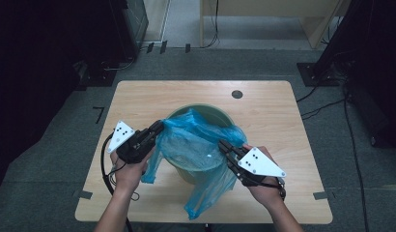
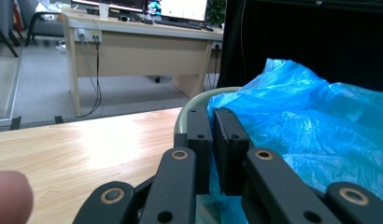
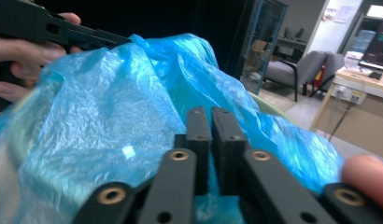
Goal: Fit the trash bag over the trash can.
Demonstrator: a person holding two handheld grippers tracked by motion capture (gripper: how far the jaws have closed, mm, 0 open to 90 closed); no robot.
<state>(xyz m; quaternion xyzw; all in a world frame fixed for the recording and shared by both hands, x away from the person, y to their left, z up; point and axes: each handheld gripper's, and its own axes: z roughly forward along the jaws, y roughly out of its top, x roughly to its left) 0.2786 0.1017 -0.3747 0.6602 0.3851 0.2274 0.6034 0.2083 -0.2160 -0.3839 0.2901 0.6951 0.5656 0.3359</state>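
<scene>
A thin blue plastic bag (image 1: 196,145) is spread over a pale green bin (image 1: 220,115) at the middle of the wooden table. My left gripper (image 1: 159,128) is shut on the bag's left edge near the bin's rim; its jaws pinch the film (image 2: 212,149) beside the bin rim (image 2: 199,100). My right gripper (image 1: 225,146) is shut on the bag's right side, the film (image 3: 210,154) squeezed between its jaws. Part of the bag (image 1: 205,193) hangs down the bin's front. The bag (image 3: 110,107) stretches between both grippers, and the left gripper (image 3: 54,30) with its hand shows at the top left.
The table (image 1: 138,101) has bare wood all round the bin and a round dark hole (image 1: 237,94) at the back. Cables and dark stands sit on the floor beyond. A desk (image 2: 133,51) stands farther back.
</scene>
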